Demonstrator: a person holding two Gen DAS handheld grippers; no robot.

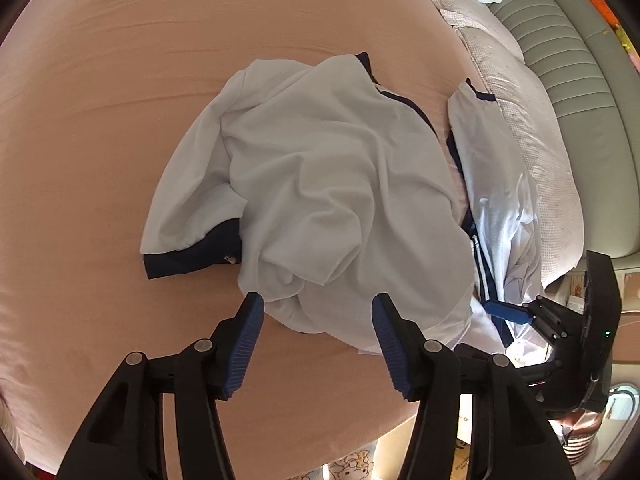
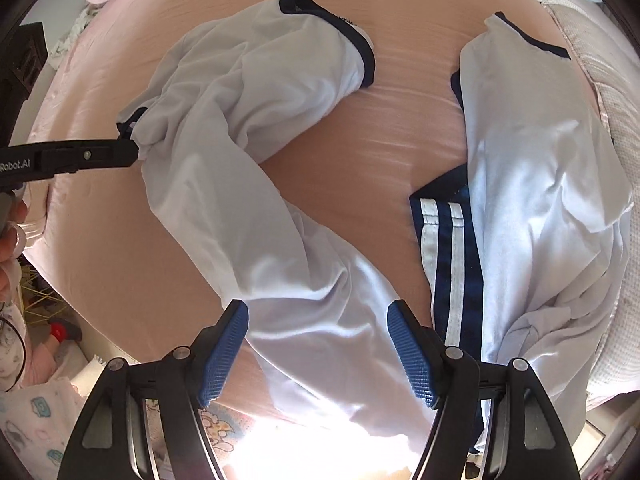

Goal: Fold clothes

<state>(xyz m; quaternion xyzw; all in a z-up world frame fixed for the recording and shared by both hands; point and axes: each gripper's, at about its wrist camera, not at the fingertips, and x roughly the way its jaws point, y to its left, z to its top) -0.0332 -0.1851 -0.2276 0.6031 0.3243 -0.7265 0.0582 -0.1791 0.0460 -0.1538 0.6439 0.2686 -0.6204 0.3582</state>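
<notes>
The white shirt (image 1: 328,184), trimmed in navy at its cuffs and hem, lies crumpled in a loose heap on the pink bedsheet (image 1: 100,120), one sleeve flung out to the side, and a second white and navy garment (image 2: 540,184) with a striped navy band lies just beside it along the quilted pillows (image 1: 532,128). The left gripper (image 1: 318,340) hovers at the near edge of the heap with its jaws apart and nothing pinched; cloth sits below the gap, but the pads do not press on it. The right gripper (image 2: 318,344) hangs over a long white fold near the bed's edge, jaws wide and empty too. The risk, as I judge it, is that either gripper bites into several bunched layers at once, so a lift drags the whole heap instead of one edge, or catches the neighbouring garment where the two nearly touch. The near part trails toward the mattress edge and could slide off if tugged. The collar and much of the hem are buried in folds, glare washes out the lower edge in the right view, and the fisheye bends the outline.
</notes>
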